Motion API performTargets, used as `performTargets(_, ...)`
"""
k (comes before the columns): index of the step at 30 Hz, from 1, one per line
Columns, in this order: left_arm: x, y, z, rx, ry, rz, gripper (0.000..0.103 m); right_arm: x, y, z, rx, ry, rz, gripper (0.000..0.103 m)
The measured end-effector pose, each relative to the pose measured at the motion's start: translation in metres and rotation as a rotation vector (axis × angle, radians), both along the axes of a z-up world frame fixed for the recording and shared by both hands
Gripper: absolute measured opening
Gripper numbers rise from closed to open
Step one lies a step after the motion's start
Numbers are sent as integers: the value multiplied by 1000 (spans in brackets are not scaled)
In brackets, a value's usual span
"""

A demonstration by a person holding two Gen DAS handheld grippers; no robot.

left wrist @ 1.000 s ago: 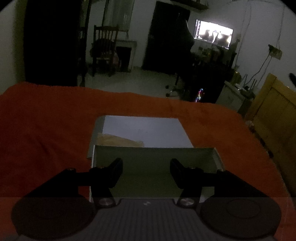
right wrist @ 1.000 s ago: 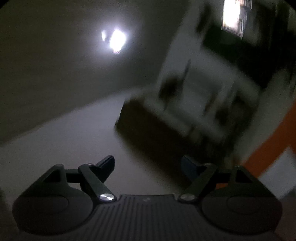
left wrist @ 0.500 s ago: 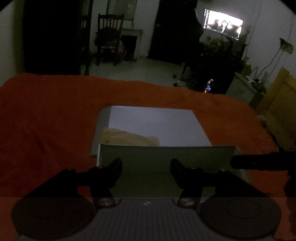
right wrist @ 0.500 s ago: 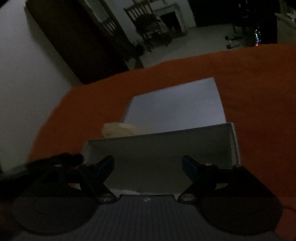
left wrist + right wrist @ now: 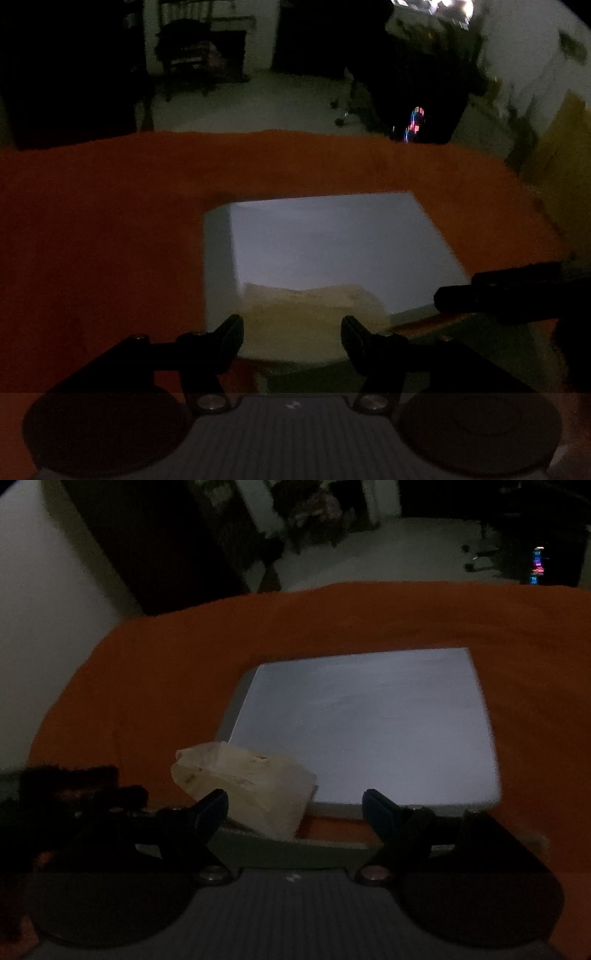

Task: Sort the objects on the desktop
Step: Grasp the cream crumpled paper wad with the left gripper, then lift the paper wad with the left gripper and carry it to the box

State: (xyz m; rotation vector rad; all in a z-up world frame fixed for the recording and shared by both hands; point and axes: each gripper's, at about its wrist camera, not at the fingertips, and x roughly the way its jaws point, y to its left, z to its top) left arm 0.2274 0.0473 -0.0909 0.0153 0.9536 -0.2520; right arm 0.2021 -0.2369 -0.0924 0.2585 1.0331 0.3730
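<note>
Dim light. White box lid (image 5: pixel 373 723) lies flat on the orange-covered surface (image 5: pixel 155 686). Near it, an open box (image 5: pixel 295 845), rim only in view; contents hidden. Pale crumpled wrapper (image 5: pixel 251 786) rests against the lid's near left corner, by the box rim. No legible writing. Left tool (image 5: pixel 291 332) spread, empty. Right tool (image 5: pixel 295 808) spread, empty.

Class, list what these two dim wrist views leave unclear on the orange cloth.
- Pale bag: contents unreadable in both dim views.
- Open box: inside hidden by right gripper.
- Flat lid: near edge covered by the bag, left view.
- Left gripper: jaws apart, empty.
</note>
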Motion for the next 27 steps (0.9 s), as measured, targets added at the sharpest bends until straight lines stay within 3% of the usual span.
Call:
performTargets(10,48,15,-39,-2,58,-63,55,51,61,-32,-41,77,100,81)
performTargets(16,62,10,-63,-7,101,-76,52,61,72,-58,-76,142,128,71)
performTargets(19,66,6,-71,-12,117,-94,42,64,71,-67,-66,163,140,56)
performTargets(21,68,6,-73,-47,127,-108,19,66,66,-69,-45,169,128,35)
performTargets(22,68,7,-73,-63,126,-104,17,68,66,-70,-37,175,121,31)
performTargets(23,69,8,-73,-80,125,-100,11,69,63,-70,-33,176,105,19)
performTargets(27,65,15,-63,-132,78,-77,2,69,50,-60,-2,115,66,9)
